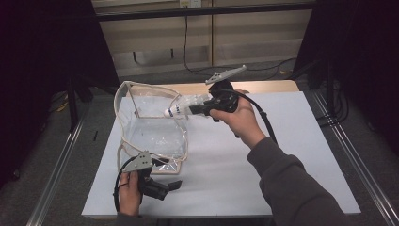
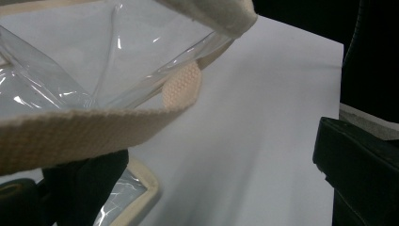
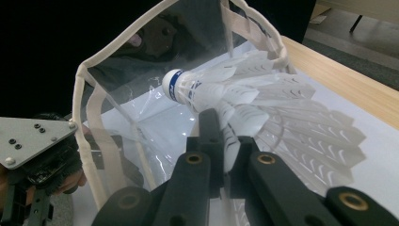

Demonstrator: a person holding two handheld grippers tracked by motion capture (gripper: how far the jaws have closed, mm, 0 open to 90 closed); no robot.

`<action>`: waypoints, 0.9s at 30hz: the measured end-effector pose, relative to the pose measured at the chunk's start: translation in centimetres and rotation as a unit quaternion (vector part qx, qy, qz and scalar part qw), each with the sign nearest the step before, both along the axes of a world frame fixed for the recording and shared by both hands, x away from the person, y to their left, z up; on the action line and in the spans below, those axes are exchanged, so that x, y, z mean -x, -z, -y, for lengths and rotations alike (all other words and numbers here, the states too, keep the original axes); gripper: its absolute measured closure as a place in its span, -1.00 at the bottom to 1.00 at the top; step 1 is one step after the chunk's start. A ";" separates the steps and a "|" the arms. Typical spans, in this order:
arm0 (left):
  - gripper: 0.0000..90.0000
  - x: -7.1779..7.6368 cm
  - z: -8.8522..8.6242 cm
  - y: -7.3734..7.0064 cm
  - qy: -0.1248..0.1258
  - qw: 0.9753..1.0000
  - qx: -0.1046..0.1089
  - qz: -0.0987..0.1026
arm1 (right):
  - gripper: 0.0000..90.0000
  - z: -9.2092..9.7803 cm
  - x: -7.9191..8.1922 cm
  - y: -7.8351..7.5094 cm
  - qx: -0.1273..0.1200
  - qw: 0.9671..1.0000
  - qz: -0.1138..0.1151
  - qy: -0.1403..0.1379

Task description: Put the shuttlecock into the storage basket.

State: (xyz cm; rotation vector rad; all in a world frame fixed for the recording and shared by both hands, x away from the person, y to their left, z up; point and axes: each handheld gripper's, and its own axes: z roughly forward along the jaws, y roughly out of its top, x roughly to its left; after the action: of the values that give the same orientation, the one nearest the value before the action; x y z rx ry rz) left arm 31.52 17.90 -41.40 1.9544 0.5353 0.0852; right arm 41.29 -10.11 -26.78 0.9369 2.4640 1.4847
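A clear plastic bag (image 1: 151, 134) with beige trim stands open on the white table. My right gripper (image 1: 201, 109) is shut on the feather skirt of a white shuttlecock (image 1: 181, 109), whose blue-banded cork points into the bag's mouth. In the right gripper view the shuttlecock (image 3: 221, 89) sits just inside the bag's rim (image 3: 87, 117). My left gripper (image 1: 164, 186) lies at the bag's near corner with its jaws apart. A beige strap (image 2: 70, 136) of the bag crosses in front of its left jaw.
The white table top (image 1: 226, 174) rests on a wooden table (image 1: 263, 86). Metal rails (image 1: 350, 155) run along both sides, and cables lie on the floor behind. Across the bag, the left gripper's grey plate (image 3: 28, 139) stands close to it.
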 end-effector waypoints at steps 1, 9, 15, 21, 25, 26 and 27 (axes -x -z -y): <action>-0.91 0.0 0.0 0.0 0.000 1.000 0.000 0.000 | 0.97 -0.1 0.0 0.0 0.000 1.000 0.001 -0.001; -0.91 0.0 0.0 0.0 -0.001 1.000 0.003 -0.001 | 0.97 -1.1 0.0 -0.1 0.006 1.000 0.003 -0.004; -0.91 0.0 0.0 0.0 0.000 1.000 0.004 -0.001 | 0.97 -1.8 0.0 -0.1 0.011 1.000 0.003 -0.009; -0.91 0.0 0.0 0.0 0.000 1.000 0.004 -0.001 | 0.97 -2.3 -0.1 -0.1 0.012 1.000 0.001 -0.013; -0.91 0.0 0.0 0.0 0.000 1.000 0.003 -0.002 | 0.97 -2.7 -0.1 -0.2 0.012 1.000 0.002 -0.015; -0.91 0.0 0.0 0.0 0.000 1.000 0.003 -0.002 | 0.97 -2.8 -0.1 -0.2 0.011 1.000 0.003 -0.017; -0.91 0.0 0.0 0.0 0.000 1.000 0.003 -0.002 | 0.97 -2.8 -0.1 -0.3 0.012 1.000 0.003 -0.016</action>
State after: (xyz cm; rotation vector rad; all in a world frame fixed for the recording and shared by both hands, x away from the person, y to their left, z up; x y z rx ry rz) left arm 31.49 17.88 -41.43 1.9497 0.5364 0.0803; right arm 41.42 -7.27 -26.52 0.8921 2.4992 1.4618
